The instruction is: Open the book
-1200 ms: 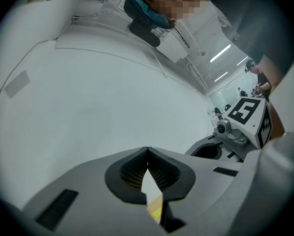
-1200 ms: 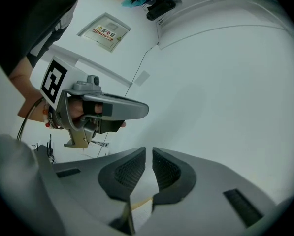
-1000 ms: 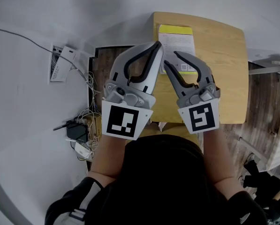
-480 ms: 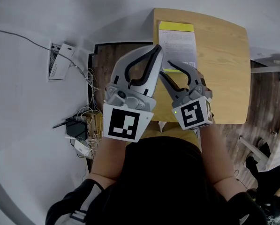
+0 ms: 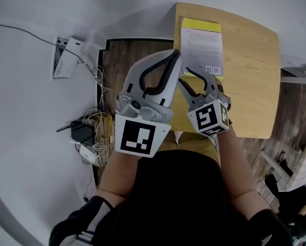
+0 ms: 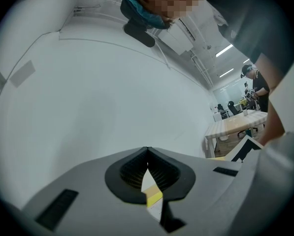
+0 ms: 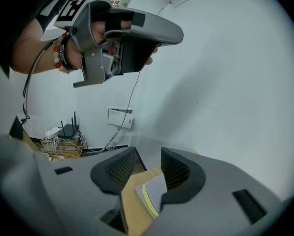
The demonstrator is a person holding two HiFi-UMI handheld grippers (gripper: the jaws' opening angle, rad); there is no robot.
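A closed book (image 5: 201, 44) with a white cover and a yellow band lies flat at the far left part of the wooden table (image 5: 247, 70). My left gripper (image 5: 177, 53) hovers near the table's left edge, short of the book, its tips touching with nothing between them. My right gripper (image 5: 185, 76) is lower and beside it, tilted down at the book. Its jaws have just been opening and nothing is between them. In the right gripper view the book (image 7: 154, 193) shows through the gap of the right gripper (image 7: 148, 151), still apart from it. In the left gripper view a sliver of the book (image 6: 150, 190) shows below the left gripper (image 6: 147, 154).
On the floor left of the table lie a router and tangled cables (image 5: 86, 135) under a white wall box (image 5: 65, 63). A white wall stands beyond the table. White furniture (image 5: 296, 76) is at the right. Far desks and a person (image 6: 255, 82) show in the left gripper view.
My right gripper has sunk toward the table and tipped down, and its jaws have spread. The left gripper has dropped slightly and stays shut.
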